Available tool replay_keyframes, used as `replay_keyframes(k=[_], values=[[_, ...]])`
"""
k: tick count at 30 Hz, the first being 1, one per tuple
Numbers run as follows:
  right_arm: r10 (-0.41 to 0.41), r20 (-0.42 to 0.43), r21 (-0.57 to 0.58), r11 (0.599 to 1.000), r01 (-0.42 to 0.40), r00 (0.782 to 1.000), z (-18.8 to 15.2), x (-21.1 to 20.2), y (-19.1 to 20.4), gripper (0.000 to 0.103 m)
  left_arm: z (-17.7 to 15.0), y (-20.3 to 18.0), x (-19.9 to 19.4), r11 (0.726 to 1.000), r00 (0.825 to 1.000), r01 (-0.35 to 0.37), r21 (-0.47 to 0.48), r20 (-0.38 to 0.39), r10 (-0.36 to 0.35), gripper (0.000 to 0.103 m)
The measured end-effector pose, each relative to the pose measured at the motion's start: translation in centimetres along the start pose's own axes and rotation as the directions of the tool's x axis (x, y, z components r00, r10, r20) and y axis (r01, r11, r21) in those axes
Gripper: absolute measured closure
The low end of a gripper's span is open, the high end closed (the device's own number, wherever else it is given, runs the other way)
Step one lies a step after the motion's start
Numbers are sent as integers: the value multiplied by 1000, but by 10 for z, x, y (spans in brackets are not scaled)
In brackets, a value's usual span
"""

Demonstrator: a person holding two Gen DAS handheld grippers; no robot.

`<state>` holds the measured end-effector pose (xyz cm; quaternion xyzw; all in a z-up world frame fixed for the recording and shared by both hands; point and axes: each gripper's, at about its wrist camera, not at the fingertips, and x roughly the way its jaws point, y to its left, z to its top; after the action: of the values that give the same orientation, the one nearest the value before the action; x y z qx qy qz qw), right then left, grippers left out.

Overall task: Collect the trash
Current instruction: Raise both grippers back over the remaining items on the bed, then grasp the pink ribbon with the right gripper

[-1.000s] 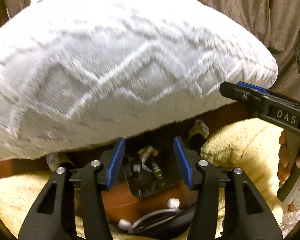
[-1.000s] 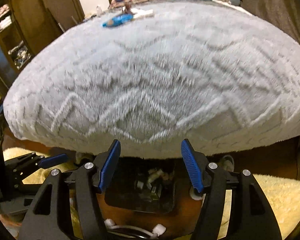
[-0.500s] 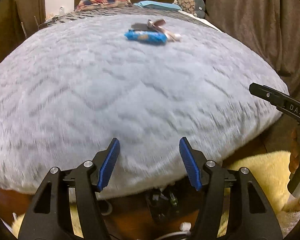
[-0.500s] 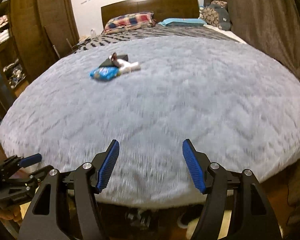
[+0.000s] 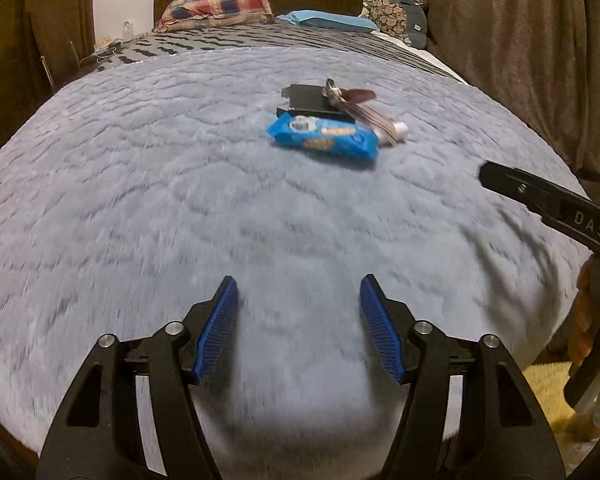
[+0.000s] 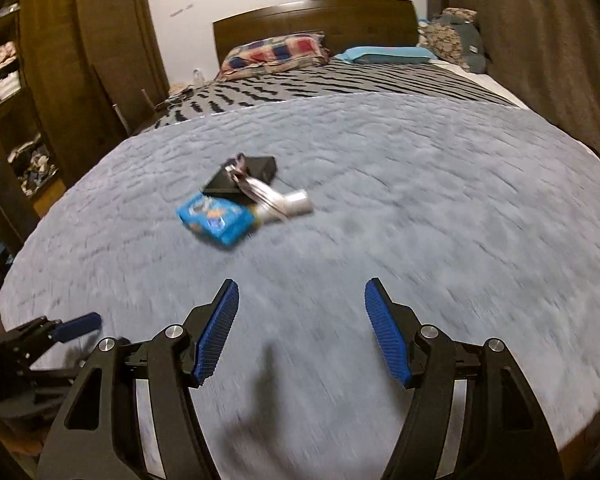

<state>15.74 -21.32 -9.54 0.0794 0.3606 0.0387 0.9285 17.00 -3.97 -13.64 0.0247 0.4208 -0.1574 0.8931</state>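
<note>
A blue snack wrapper (image 5: 324,138) lies on the grey fuzzy blanket (image 5: 180,208) in the middle of the bed. Touching it from behind are a flat black box (image 5: 310,100), a squeezed silver tube with a white cap (image 5: 374,120) and a brown wrapper (image 5: 358,95). The same pile shows in the right wrist view: wrapper (image 6: 216,220), box (image 6: 240,178), tube (image 6: 280,200). My left gripper (image 5: 298,312) is open and empty above the blanket's near part. My right gripper (image 6: 300,316) is open and empty, also short of the pile.
Pillows (image 5: 216,6) and a wooden headboard (image 6: 316,20) stand at the far end. A brown curtain (image 5: 520,40) hangs on the right, wooden shelving (image 6: 16,120) on the left. A yellow rug (image 5: 552,388) lies beside the bed. The right gripper shows at the left view's edge (image 5: 548,204).
Both grippers rose from floor level at the bed's foot to above the blanket. The trash pile came into full view and nearer. Both stayed open.
</note>
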Motion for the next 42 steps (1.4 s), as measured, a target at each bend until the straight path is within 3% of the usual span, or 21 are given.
replay_keyframes(k=[3, 14, 16, 20, 23, 29, 35, 42], values=[[25, 7, -10, 1000, -24, 1000, 21, 19, 12, 36, 14, 3, 11, 1000, 1000, 5, -5, 0, -5, 34], [53, -17, -62, 997, -54, 998, 75, 95, 51, 39, 40, 13, 38, 1000, 1000, -9, 4, 2, 9, 33], [48, -41, -72, 996, -51, 998, 79, 110, 55, 44, 43, 14, 40, 1000, 1000, -8, 1, 4, 8, 31], [32, -84, -83, 996, -39, 996, 79, 130, 55, 78, 51, 14, 45, 1000, 1000, 7, -5, 9, -7, 30], [60, -70, -73, 995, -65, 996, 79, 122, 49, 83, 56, 11, 48, 999, 999, 35, -3, 14, -35, 30], [12, 3, -82, 997, -12, 1000, 84, 92, 25, 85, 68, -3, 52, 998, 998, 59, 4, 21, -60, 30], [-65, 51, -106, 992, 70, 997, 76, 62, -8, 85, 84, -9, 57, 998, 998, 46, -41, 41, -44, 30], [-79, 89, -74, 994, 85, 993, 60, 35, -37, 85, 112, -21, 74, 997, 1000, -19, -78, 23, 21, 27]])
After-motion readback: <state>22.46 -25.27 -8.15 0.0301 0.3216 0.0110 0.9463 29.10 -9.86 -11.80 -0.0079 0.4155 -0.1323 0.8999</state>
